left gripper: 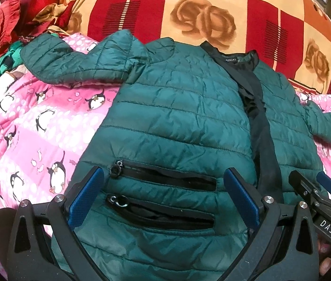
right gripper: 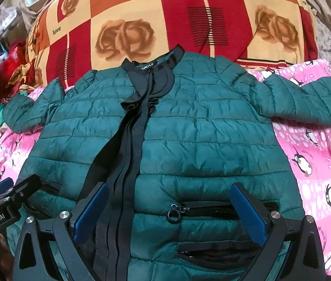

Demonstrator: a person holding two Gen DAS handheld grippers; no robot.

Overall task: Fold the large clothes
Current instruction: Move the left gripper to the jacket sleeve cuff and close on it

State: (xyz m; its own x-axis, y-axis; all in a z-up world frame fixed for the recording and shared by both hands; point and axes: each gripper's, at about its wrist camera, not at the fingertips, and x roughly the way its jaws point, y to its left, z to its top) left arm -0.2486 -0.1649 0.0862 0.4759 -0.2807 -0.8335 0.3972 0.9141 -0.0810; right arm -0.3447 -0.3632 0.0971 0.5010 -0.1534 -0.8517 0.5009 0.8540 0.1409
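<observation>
A dark green quilted jacket [left gripper: 177,107] lies front-up on a pink penguin blanket [left gripper: 36,121], collar away from me, both sleeves spread out. It also shows in the right wrist view [right gripper: 200,128]. Its black zipper band [right gripper: 128,164] runs down the middle. My left gripper [left gripper: 163,185] is open over the jacket's left zip pockets [left gripper: 165,180] near the hem. My right gripper [right gripper: 170,199] is open over the right zip pockets [right gripper: 212,208] near the hem. Each gripper shows at the edge of the other's view, the right one [left gripper: 315,185] and the left one [right gripper: 4,192].
A red and orange rose-patterned blanket [left gripper: 200,11] lies bunched behind the jacket. A pile of red and green clothes [left gripper: 13,23] sits at the far left. The pink blanket [right gripper: 317,159] extends to the right of the jacket.
</observation>
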